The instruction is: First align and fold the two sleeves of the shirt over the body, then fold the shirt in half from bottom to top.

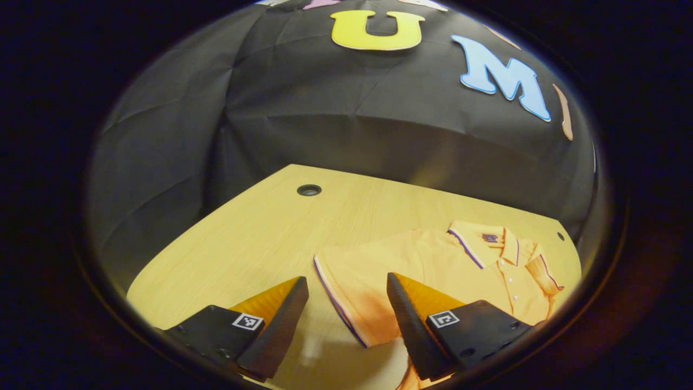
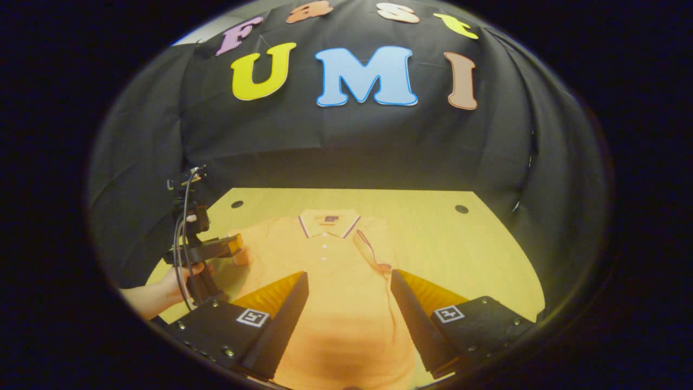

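One orange short-sleeved polo shirt (image 2: 335,281) with purple-and-white trim lies flat on the light wooden table (image 2: 460,254), collar toward the black cloth booth wall (image 2: 379,141).

Left gripper view: the left gripper (image 1: 346,295) is spread wide and holds nothing. The trimmed cuff of one sleeve (image 1: 338,295) runs through the gap between the two fingers (whether either finger touches the cloth cannot be told). The shirt body extends from the gap toward 2 o'clock, with the collar (image 1: 490,244) at its far end. A round cable hole (image 1: 309,190) sits in the table at 11 o'clock from the gripper, well apart from the garment.

Right gripper view: the right gripper (image 2: 349,290) is likewise wide open and empty, poised over the lower body of the shirt, which fills the space between its fingers. The collar lies at 12 o'clock. The other sleeve is folded in over the chest at 1 o'clock. At 9 o'clock a hand (image 2: 181,279) holds the left gripper just beside the shirt's outer sleeve.
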